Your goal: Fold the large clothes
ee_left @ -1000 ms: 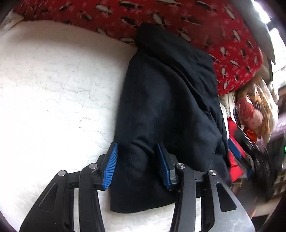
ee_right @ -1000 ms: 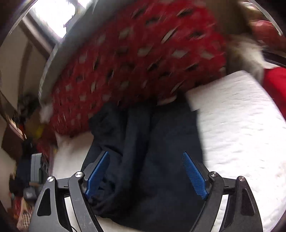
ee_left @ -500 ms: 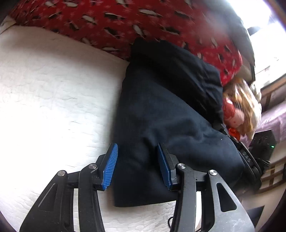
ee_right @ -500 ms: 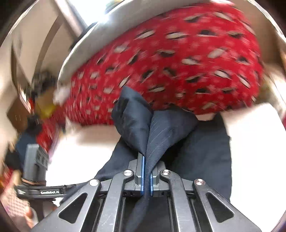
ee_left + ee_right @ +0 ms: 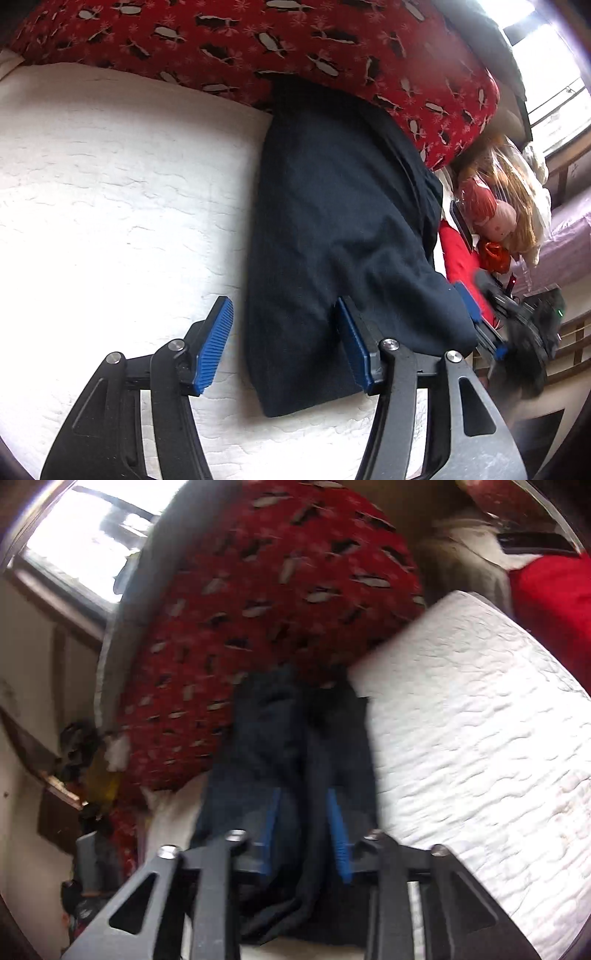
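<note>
A dark navy garment (image 5: 332, 229) lies folded lengthwise on the white quilted bed (image 5: 110, 177), its far end against a red penguin-print pillow (image 5: 332, 44). My left gripper (image 5: 284, 339) is open, its blue pads straddling the garment's near left edge, just above the cloth. In the right wrist view the same garment (image 5: 295, 738) runs away from the gripper. My right gripper (image 5: 303, 830) is partly open with a fold of the cloth lying loose between its blue pads (image 5: 271, 823). The right gripper also shows at the garment's right edge in the left wrist view (image 5: 480, 325).
A doll with orange hair (image 5: 498, 218) and red items lie past the bed's right edge. A window (image 5: 85, 528) and cluttered shelves (image 5: 81, 775) are on the right gripper's left. White bed surface (image 5: 480, 738) extends to its right.
My right gripper was shut on a raised fold of the garment half a second ago; now its jaws have parted and the cloth has dropped. The left gripper stayed open and shifted slightly left.
</note>
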Action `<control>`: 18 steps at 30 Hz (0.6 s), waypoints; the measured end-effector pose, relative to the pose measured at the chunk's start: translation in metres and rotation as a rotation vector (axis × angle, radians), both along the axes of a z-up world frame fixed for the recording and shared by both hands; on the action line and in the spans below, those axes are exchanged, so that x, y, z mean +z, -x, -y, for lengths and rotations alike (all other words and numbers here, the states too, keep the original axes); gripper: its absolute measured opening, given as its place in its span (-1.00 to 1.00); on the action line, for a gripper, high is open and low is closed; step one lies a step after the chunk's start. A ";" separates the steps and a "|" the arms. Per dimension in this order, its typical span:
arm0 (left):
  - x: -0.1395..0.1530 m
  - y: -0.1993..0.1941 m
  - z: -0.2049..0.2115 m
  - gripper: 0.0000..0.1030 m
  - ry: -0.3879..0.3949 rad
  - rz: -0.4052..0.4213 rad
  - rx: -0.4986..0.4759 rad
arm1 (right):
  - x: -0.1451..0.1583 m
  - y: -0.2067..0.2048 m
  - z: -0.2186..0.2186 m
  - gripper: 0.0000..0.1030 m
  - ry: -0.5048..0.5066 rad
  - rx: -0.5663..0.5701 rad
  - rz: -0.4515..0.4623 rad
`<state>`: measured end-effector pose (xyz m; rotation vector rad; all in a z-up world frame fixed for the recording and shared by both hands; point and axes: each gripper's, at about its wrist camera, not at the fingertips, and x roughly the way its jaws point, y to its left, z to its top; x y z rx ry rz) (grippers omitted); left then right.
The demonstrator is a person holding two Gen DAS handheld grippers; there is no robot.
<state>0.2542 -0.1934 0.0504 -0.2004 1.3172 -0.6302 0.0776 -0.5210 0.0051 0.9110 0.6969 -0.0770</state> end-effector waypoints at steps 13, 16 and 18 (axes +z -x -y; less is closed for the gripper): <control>-0.004 0.009 0.015 0.11 -0.034 -0.025 -0.032 | 0.009 0.022 -0.039 -0.89 0.157 0.140 -0.005; -0.023 0.012 0.023 0.11 -0.060 -0.076 -0.051 | -0.038 0.031 -0.026 -0.87 0.126 0.139 -0.162; -0.019 0.011 0.021 0.11 -0.068 -0.052 -0.050 | -0.040 0.037 -0.025 -0.76 0.104 0.140 -0.171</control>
